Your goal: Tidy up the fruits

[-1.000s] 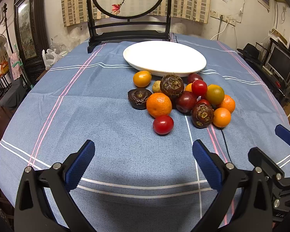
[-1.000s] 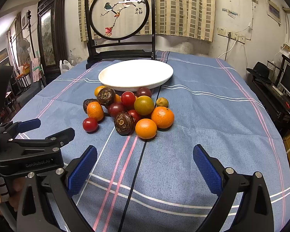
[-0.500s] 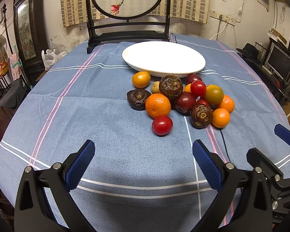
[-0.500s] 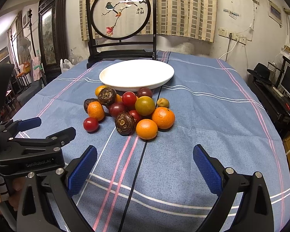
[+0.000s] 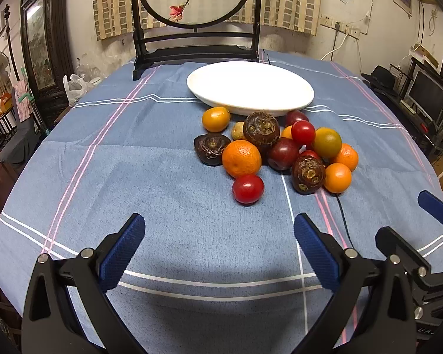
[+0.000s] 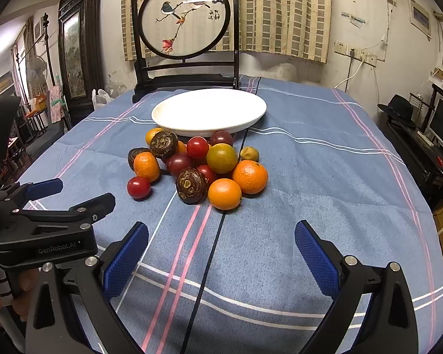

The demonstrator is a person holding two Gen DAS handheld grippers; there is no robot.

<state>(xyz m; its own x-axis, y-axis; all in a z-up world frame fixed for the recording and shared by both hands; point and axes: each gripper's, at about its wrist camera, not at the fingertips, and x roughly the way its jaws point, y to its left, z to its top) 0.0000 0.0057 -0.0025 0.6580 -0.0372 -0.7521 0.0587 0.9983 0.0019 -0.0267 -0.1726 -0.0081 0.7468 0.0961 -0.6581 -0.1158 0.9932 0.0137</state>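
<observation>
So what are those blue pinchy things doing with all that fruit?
A person holds two grippers, the left gripper and the right gripper, both open and empty above the tablecloth. The fruit pile sits on the cloth in front of the empty white plate. Nothing is picked up yet.

A lived-in home room: clothed table (image 6: 325, 153), embroidered screen (image 6: 183, 20), curtains (image 6: 283, 11), carved cabinet (image 6: 76, 50).
</observation>
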